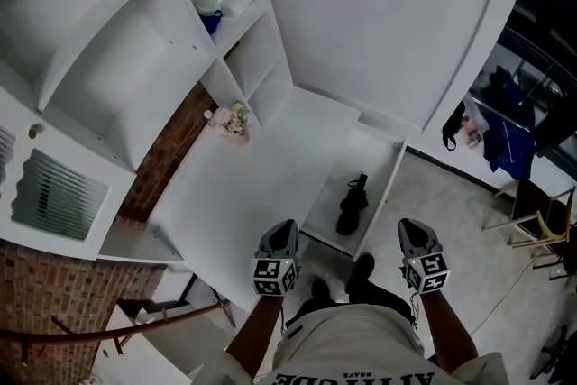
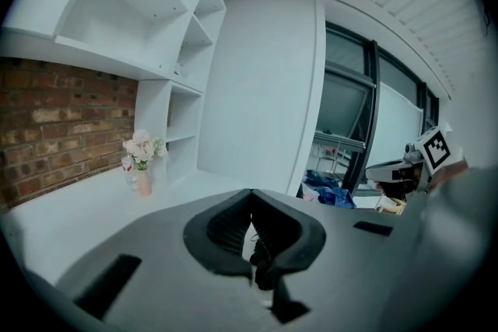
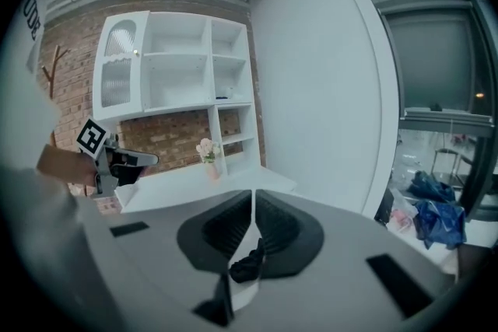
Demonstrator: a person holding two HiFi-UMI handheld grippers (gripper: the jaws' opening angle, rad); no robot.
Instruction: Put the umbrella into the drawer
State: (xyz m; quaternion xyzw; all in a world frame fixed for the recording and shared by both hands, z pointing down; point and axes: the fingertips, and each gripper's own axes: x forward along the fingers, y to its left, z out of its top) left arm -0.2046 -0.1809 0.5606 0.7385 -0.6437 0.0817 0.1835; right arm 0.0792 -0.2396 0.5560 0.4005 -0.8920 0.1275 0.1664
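Head view: the umbrella (image 1: 352,205) lies black and folded in the open drawer (image 1: 382,180), lengthwise along its middle, the drawer jutting out from the counter's (image 1: 236,198) right edge. The left gripper (image 1: 282,230) and right gripper (image 1: 412,227) hang side by side near the person's body, just short of the drawer's near end (neither touches anything). Flowers (image 1: 232,119) stand at the counter's far edge, below the shelves (image 1: 108,59).

Left gripper view: its jaws are pressed together and empty; the umbrella (image 2: 261,260) shows dark through the slit beneath them. The flowers (image 2: 141,152) sit at the counter's back, by the brick wall (image 2: 54,140).

Right gripper view: jaws likewise closed with nothing between them, the umbrella (image 3: 247,267) dark below.
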